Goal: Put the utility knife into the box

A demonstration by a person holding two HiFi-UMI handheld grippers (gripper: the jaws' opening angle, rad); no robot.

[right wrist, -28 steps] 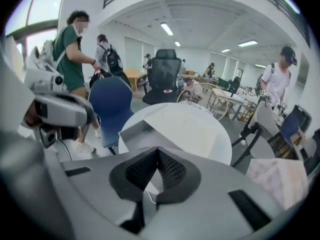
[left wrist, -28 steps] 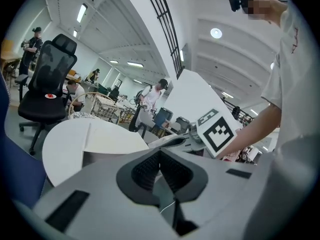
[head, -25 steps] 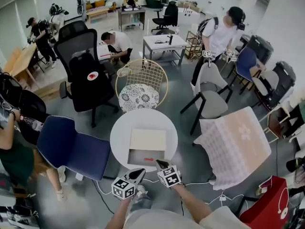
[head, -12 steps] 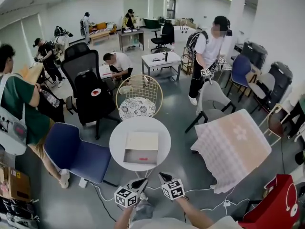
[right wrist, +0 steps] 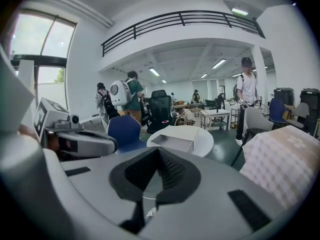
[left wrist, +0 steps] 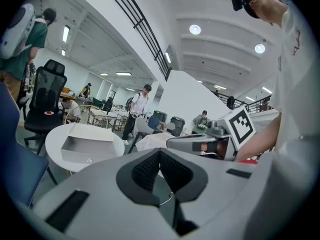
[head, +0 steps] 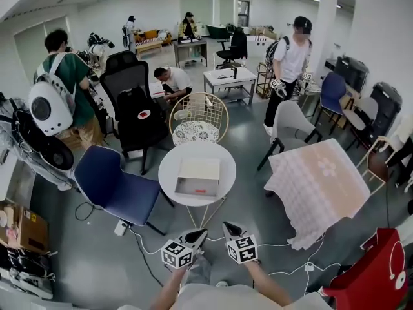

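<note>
We hold the left gripper (head: 196, 235) with its two jaws pressed together, and nothing is between them. The right gripper (head: 228, 227) is the same, with its jaws closed tight and nothing inside. Both grippers sit side by side, low in the head view. Their tips lean in a little toward each other and point forward and a bit down at the table (head: 170, 168). Our left arm (head: 168, 293) and our right arm (head: 264, 283) reach out from the bottom edge, bent in toward the middle. The grippers hang over the grey floor (head: 271, 221), well apart from the table.

On the round white table lies the box (head: 186, 185). It is open, and its pale lid is folded back on the far side. A small red thing, the utility knife (head: 200, 190), lies inside the box near the front wall. It is too small for us to see more of it.

A blue chair (head: 115, 187) stands just beside the table on the left. A pink checked cloth (head: 319, 185) covers something on the right. A round wire chair (head: 200, 116) stands behind the table.
</note>
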